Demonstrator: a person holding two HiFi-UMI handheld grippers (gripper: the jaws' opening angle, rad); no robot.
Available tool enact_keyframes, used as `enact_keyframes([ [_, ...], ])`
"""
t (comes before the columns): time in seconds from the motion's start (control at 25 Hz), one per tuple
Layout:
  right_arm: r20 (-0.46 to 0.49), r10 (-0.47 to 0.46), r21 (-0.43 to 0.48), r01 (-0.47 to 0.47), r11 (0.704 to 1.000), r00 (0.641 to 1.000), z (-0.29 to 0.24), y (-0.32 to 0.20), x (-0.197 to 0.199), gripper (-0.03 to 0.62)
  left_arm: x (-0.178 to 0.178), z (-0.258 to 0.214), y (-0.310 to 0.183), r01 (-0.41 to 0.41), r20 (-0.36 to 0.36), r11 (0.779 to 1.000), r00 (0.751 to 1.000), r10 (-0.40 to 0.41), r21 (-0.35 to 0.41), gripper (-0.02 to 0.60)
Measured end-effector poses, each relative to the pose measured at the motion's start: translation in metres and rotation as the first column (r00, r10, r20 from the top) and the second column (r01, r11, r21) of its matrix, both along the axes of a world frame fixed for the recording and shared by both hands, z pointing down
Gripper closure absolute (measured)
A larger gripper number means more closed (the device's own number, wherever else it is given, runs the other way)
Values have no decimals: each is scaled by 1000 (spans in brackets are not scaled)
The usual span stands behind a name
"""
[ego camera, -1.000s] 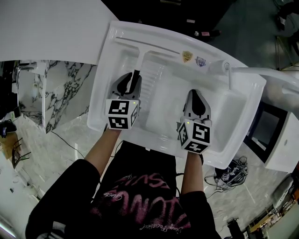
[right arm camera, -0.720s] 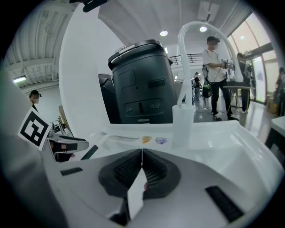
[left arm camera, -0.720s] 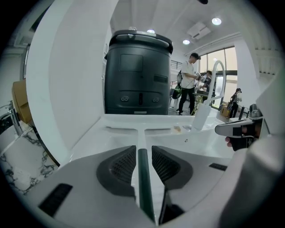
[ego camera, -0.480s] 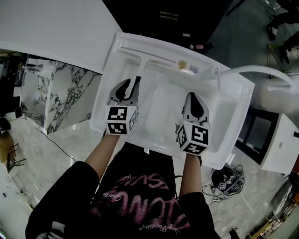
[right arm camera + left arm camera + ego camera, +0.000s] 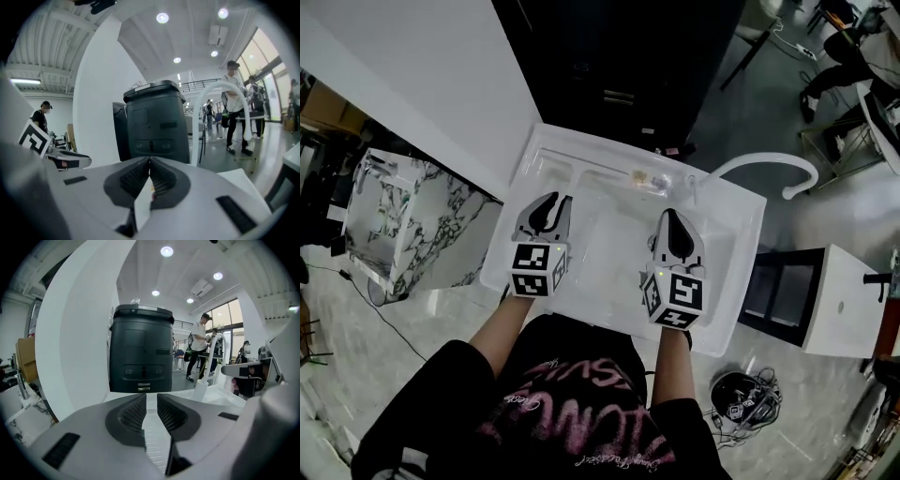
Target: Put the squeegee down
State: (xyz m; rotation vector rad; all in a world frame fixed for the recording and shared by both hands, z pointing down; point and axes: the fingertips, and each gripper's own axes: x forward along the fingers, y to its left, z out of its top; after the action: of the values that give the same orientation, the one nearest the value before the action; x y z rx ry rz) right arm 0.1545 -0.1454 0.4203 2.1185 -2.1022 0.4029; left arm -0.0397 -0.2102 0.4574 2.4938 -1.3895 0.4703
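Squeegee: pale T-shape, faint in the head view, lying in the white sink just ahead of my left tongs and apart from them. Left tongs: jaws a narrow gap apart, nothing between them, ribbed sink floor showing through. Right tongs: jaw tips closed together, empty. Curved white faucet: ahead, to their right.

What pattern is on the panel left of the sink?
White with dark grey marble veining; the panel shows best in the head view.
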Motion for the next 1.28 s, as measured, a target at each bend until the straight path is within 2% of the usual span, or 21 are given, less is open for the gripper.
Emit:
enact_keyframes([
  [0.16, -29, 21, 70, -18, 997, 999, -28, 2, 13, 572, 10, -22, -2, -15, -25, 998, 1000, 17, 58, 511],
  [0.36, -39, 31, 93, -27, 995, 999, -46, 19, 17, 572, 7, -35, 12, -9, -16, 997, 1000, 10, 74, 526],
  [0.48, -25, 28, 120, -25, 992, 999, -55, 20, 20, 572, 12, -43, 14, -13, -16, 995, 1000, 14, 97, 557],
  [0.84, -45, -8, 168, 15, 986, 999, -79, 17, 8, 572, 13, -70, 15, -21, -52, 990, 998, 29, 139, 571],
  [1.28, -75, -47, 161, 59, 985, 996, -80, 17, -6, 574, 4, -70, 15, -16, -67, 993, 997, 24, 120, 571],
])
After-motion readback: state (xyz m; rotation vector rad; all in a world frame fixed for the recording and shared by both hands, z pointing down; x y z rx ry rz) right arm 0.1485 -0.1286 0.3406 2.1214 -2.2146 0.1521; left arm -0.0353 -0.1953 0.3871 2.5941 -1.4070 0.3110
